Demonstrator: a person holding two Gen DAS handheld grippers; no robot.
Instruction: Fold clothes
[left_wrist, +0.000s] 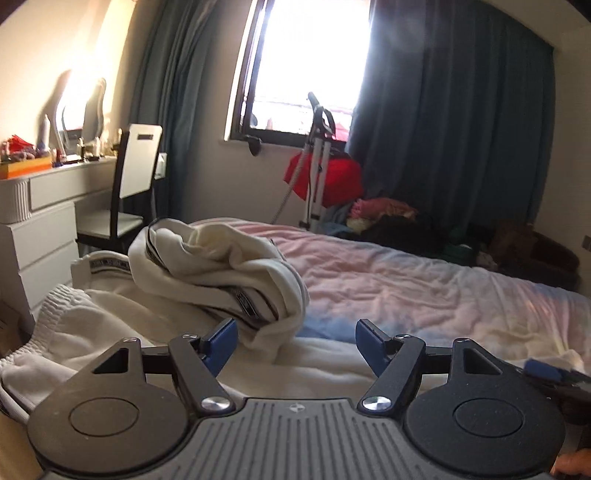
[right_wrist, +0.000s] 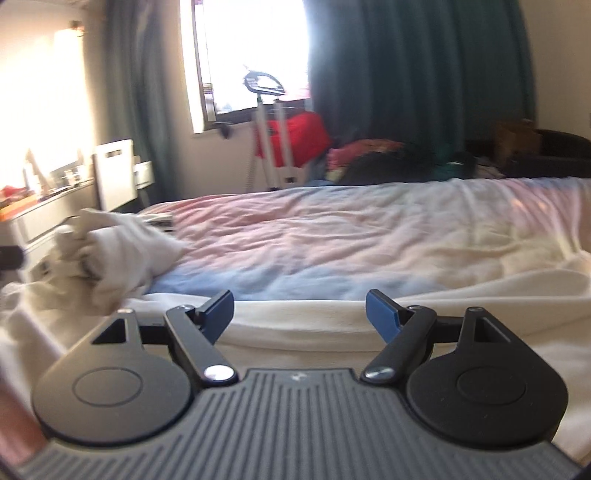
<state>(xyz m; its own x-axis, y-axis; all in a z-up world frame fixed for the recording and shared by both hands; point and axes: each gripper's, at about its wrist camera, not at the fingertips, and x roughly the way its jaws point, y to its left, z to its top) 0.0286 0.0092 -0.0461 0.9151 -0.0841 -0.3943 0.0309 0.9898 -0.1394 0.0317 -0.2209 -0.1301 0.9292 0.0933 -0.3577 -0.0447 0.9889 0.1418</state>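
Ahead of both tools, a bed (right_wrist: 369, 229) under a pink and blue cover, with a cream garment (left_wrist: 332, 362) spread flat directly beneath the tips. Ahead and left of the left tool (left_wrist: 297, 341), bunched cream clothes (left_wrist: 218, 273) in a loose heap. Left tool wide, nothing between its blue pads; right tool (right_wrist: 299, 314) likewise wide and empty. Probably between grasps. Best done by lowering each tool onto a separate corner or hem of the flat garment, pinching one layer only, then lifting evenly to keep the fold square.
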